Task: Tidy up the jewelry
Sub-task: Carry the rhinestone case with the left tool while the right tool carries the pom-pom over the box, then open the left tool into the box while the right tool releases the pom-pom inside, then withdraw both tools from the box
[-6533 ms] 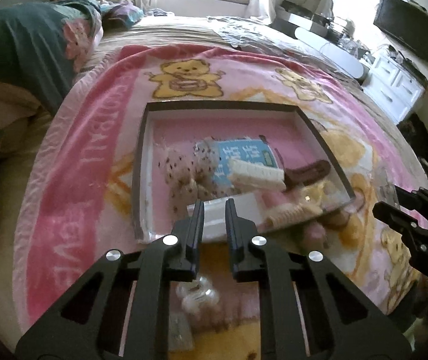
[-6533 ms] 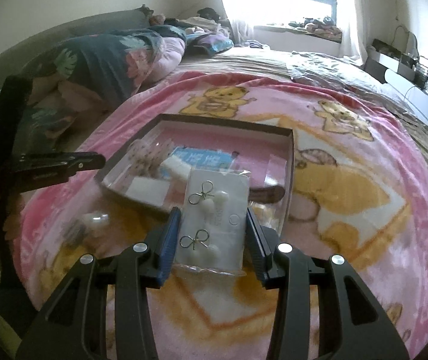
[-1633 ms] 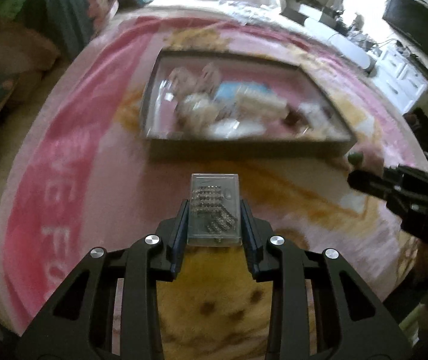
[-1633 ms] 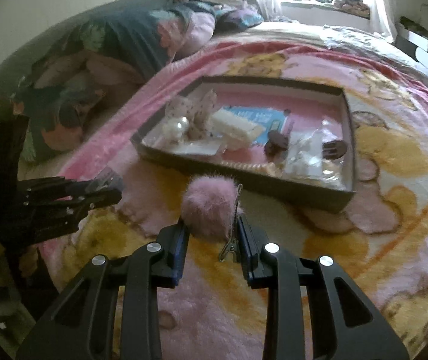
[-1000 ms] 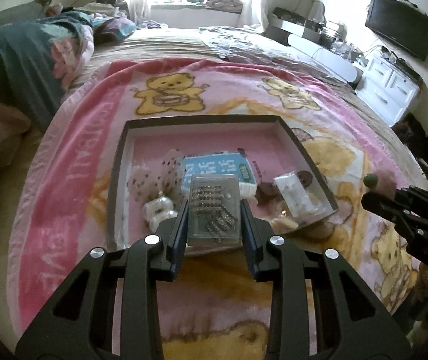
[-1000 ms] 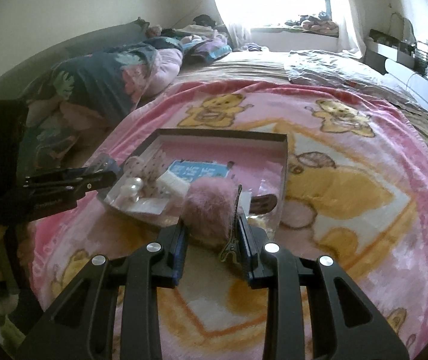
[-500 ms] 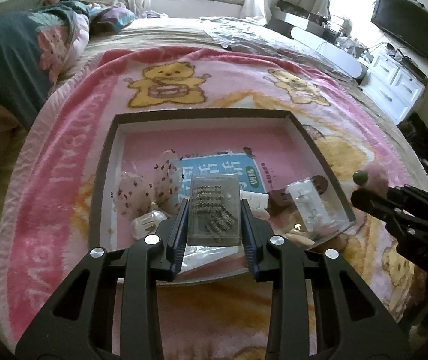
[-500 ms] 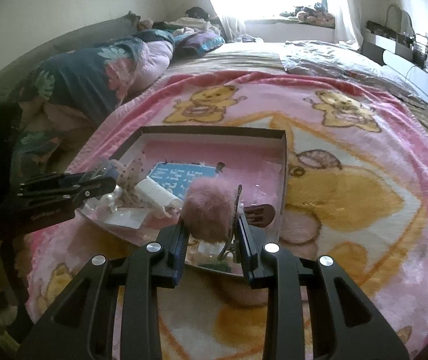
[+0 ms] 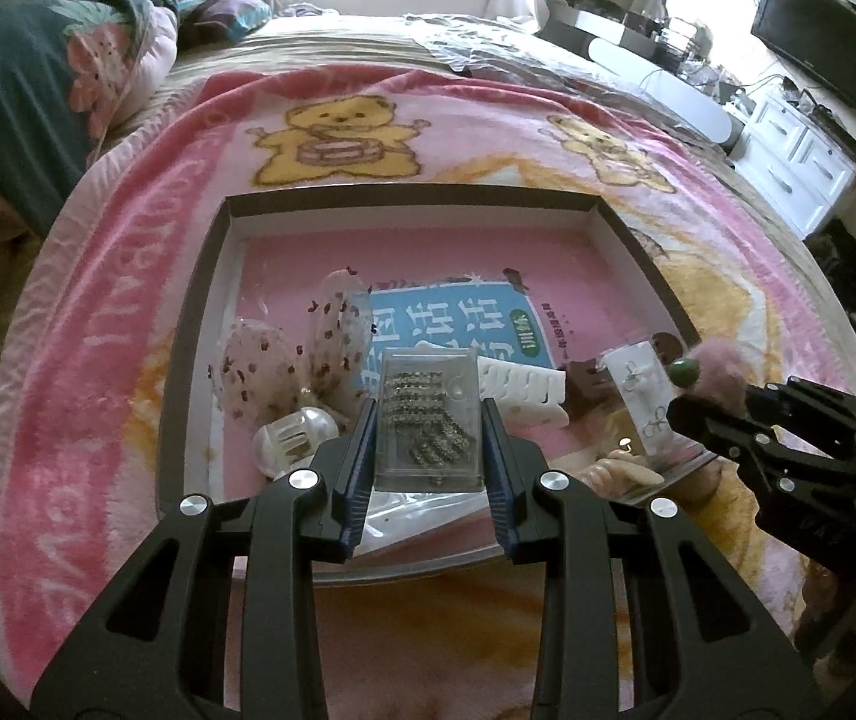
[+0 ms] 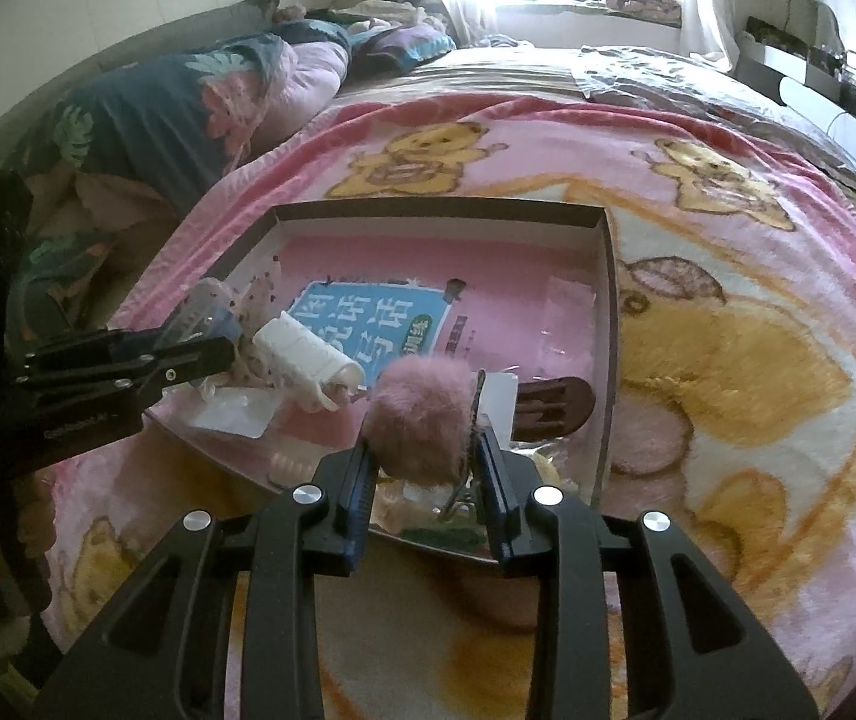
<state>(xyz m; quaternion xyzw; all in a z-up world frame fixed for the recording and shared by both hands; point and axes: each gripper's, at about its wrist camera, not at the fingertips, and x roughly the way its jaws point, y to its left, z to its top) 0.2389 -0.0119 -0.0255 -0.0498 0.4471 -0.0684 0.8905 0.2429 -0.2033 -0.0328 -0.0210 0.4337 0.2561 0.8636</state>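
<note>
My left gripper (image 9: 428,420) is shut on a clear flat case of rhinestone chains (image 9: 428,396), held over the near part of the dark-rimmed box (image 9: 410,195). My right gripper (image 10: 425,444) has a pink pompom hair clip (image 10: 422,414) between its pads, above the box's near right corner. Its jaws are opening, but the pads still touch the pompom and its metal clip. Inside the box lie a blue booklet (image 9: 445,318), a white claw clip (image 9: 523,387), dotted mesh bows (image 9: 272,372), an earring card (image 9: 637,396) and a brown clip (image 10: 553,408).
The box rests on a pink bear-print blanket (image 9: 338,138) spread over a bed. A dark floral quilt (image 10: 176,114) is piled at the left. White drawers (image 9: 799,162) and a wall television (image 9: 817,66) stand beyond the bed's right side.
Both grippers have come forward and lower over the box's near side, each still carrying its item. The box looks larger and closer in both views.
</note>
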